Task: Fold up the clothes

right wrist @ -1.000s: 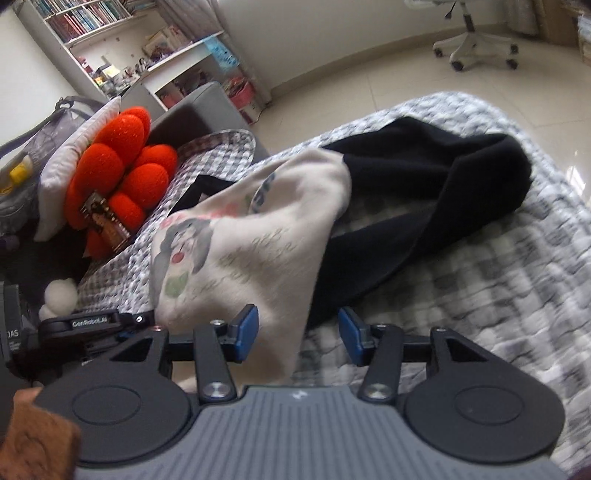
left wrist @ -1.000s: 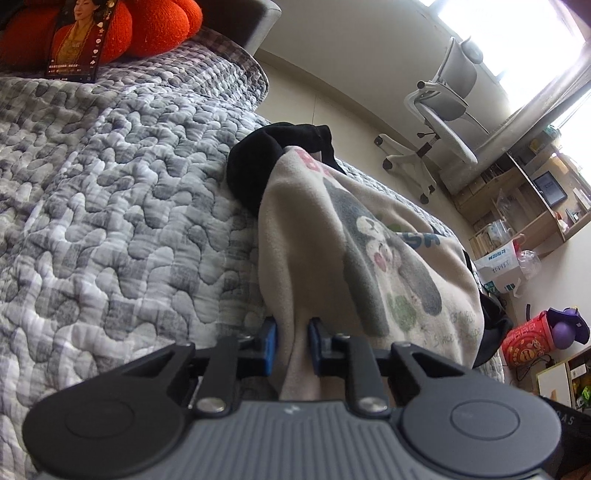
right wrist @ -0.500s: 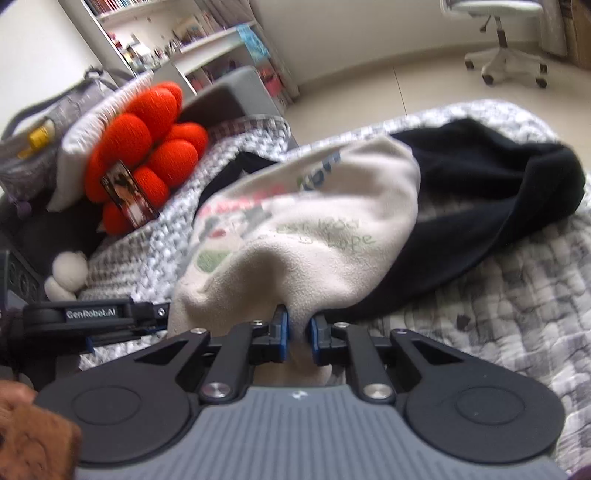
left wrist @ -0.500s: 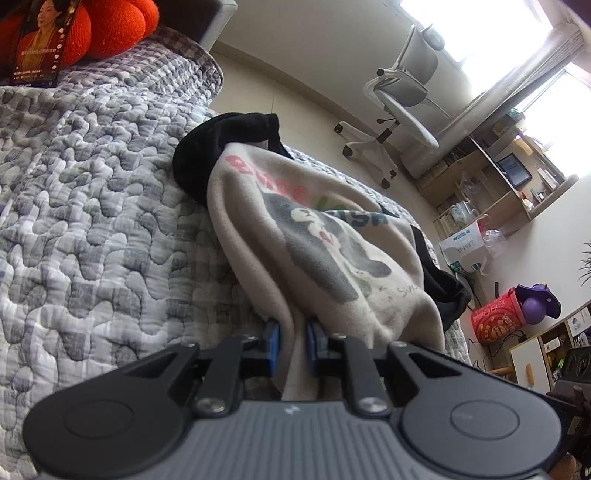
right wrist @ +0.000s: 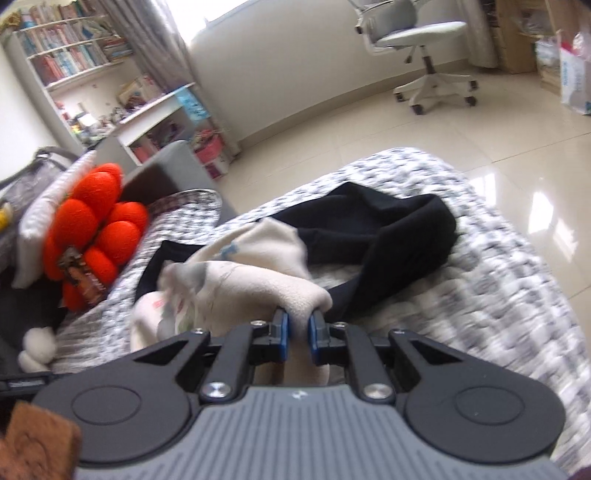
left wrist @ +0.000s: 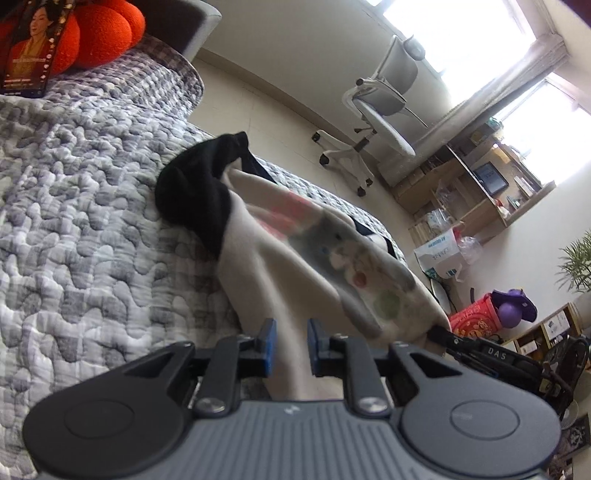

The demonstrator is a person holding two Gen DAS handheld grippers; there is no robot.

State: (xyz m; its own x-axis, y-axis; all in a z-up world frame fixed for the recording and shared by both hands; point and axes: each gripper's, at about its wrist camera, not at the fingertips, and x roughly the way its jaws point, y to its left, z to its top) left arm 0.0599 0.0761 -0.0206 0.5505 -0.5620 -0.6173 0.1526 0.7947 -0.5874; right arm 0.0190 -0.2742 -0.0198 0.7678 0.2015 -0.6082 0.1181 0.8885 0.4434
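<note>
The left gripper (left wrist: 290,345) has its blue pads pressed onto a thick bunch of cream fabric, the hem of the sweatshirt (left wrist: 306,266). From this claw the garment runs forward and up to the right, its grey cartoon print facing the camera, and its black sleeve (left wrist: 195,195) lies crumpled on the quilted bedspread (left wrist: 81,229) ahead and left of the fingers. Because that sleeve drags on the quilt, I judge it could stay folded under the body when the cloth is laid out, leaving a lump.

Far ahead on the left, an orange cushion (left wrist: 99,33) with a photo card (left wrist: 29,48) leaning on it sits clear of the work.

The right gripper (right wrist: 298,338) is likewise clamped on a fat roll of the same cream cloth, which bulges just over its fingertips. The other black sleeve (right wrist: 391,240) sprawls ahead and right of this claw, near the rounded edge of the bed. The body between the two claws looks slack and bunched, not stretched, so the fold line may come out crooked unless the hands draw apart first. Both pinches hold several layers; a sharp tug could pull a layer free on one side and twist the garment. The office chair (right wrist: 424,48) stands well beyond on the tiled floor.
</note>
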